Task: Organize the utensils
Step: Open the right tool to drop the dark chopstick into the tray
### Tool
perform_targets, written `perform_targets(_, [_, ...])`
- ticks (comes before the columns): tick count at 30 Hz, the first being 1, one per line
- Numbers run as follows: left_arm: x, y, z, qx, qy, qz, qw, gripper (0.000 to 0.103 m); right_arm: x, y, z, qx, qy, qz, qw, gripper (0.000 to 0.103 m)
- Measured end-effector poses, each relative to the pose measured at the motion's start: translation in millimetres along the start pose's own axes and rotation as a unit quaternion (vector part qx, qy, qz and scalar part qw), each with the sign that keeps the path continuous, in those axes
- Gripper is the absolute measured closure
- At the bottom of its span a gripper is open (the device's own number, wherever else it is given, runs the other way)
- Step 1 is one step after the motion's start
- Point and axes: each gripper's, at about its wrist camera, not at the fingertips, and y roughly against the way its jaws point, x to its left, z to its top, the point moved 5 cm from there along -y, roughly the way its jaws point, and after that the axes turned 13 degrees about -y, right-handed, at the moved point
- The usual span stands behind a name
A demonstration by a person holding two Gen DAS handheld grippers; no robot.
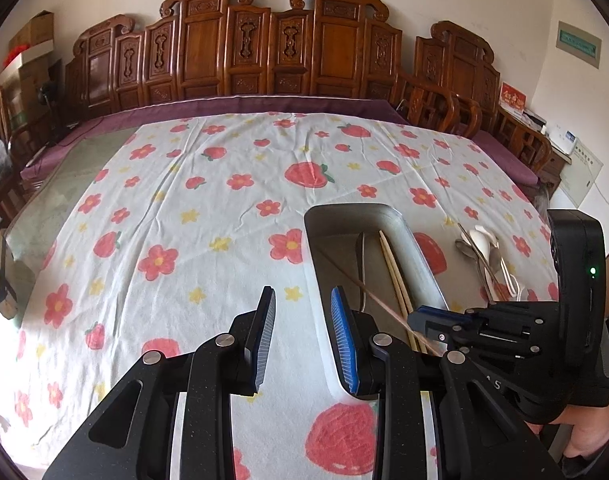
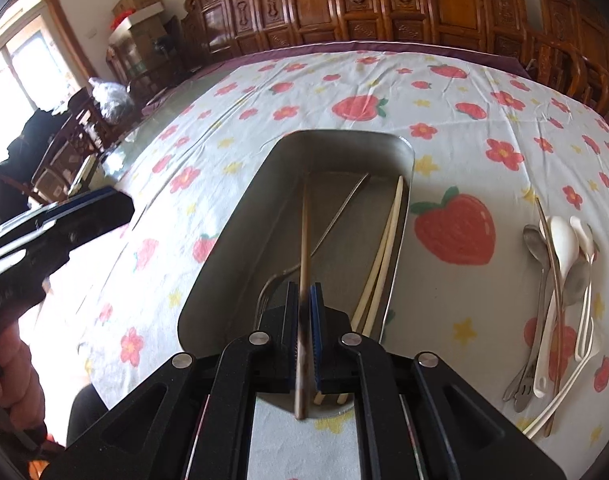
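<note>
Depositing step: right gripper point(image 2: 304, 304) clamped on brown chopstick point(image 2: 304, 232) over metal tray point(image 2: 232, 240); left gripper point(image 1: 302, 336) parted, empty. Next, as judged: release ahead of jaws.

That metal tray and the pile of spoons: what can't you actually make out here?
- Metal tray, right wrist view: near end hidden behind the right hand-held gripper.
- Brown chopstick, same view: motion-blurred between the pads.
- Utensil pile, left wrist view: overlapping and small, so uncountable; near ends hidden by the right hand-held gripper.
</note>
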Motion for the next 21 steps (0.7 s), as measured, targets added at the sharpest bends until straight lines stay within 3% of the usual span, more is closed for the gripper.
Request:
perform_targets(13, [-37,4,13,-0.008,-0.030,-0.015,0.9994,0.076,-56,87,-9,-0.028,-0.003,0.012,1.000,0.093])
perform_targets(21, [-61,-8,27,0.002,-0.047,-0.032,0.9984,0.076,-86,107,-13,-0.038,-0.019,0.010,0.999,0.093])
